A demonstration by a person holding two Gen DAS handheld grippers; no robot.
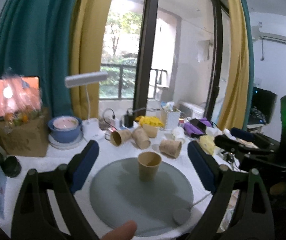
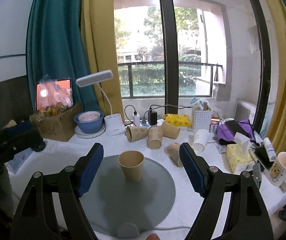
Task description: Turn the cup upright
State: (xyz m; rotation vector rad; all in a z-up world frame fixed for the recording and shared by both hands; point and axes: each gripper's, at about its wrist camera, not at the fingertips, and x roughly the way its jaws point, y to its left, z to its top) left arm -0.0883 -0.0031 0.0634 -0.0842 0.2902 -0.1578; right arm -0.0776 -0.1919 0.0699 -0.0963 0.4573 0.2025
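A brown paper cup [image 1: 149, 168] stands upright, mouth up, on a round grey mat [image 1: 123, 200]; it also shows in the right wrist view [image 2: 132, 168] on the same mat [image 2: 113, 204]. My left gripper [image 1: 143, 150] is open and empty, its blue pads wide apart, short of the cup. My right gripper [image 2: 142, 150] is open and empty too, the cup standing free between and beyond its pads. The right gripper's body shows at the right of the left wrist view.
Several paper cups lie on their sides behind the mat [image 2: 137, 133], [image 2: 154, 139], [image 1: 171, 148]. A blue bowl stack [image 2: 90, 123], a desk lamp [image 2: 113, 124], a cardboard box [image 2: 53, 126], a tissue pack [image 2: 238, 156] and a mug [image 2: 282, 169] crowd the white table.
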